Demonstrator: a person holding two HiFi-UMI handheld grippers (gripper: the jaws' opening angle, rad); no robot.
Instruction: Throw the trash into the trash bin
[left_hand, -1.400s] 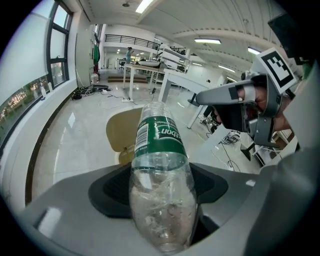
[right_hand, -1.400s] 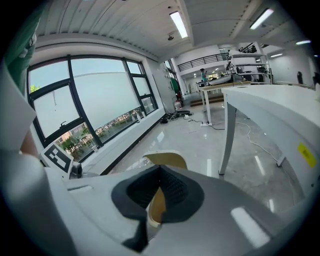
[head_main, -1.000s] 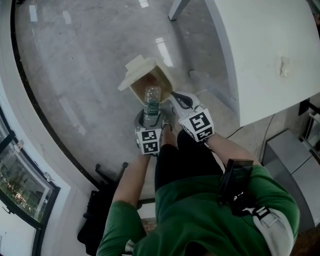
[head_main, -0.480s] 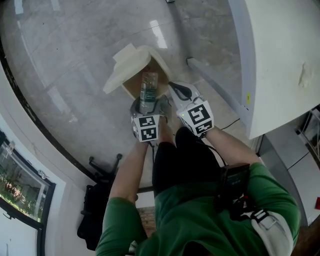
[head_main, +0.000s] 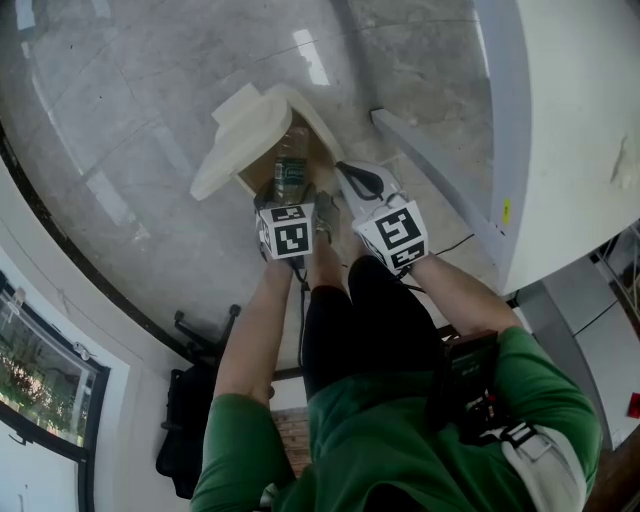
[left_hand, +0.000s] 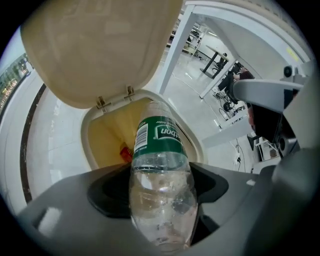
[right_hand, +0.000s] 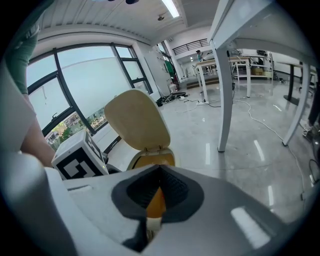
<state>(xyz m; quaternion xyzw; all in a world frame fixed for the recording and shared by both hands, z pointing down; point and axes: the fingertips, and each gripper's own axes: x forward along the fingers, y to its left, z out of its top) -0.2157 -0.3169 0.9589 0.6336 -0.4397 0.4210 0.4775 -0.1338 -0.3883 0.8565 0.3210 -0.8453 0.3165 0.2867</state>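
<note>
Left gripper (head_main: 290, 198) – your jaws wide, clamped on clear plastic bottle (head_main: 290, 172), green label. Bottle's far end sits over open mouth of trash bin (head_main: 326, 138), at 12 o'clock from gripper in head view. Bin lid (head_main: 232, 140) flipped up, leaning toward 10 o'clock. In left gripper view, something small and red (left_hand: 126, 152) lies inside bin, at bottle's 9 o'clock. Right gripper (head_main: 356, 186) – clenched, tips together, nothing gripped – just beside left one at its 3 o'clock, pointing at bin.
</note>
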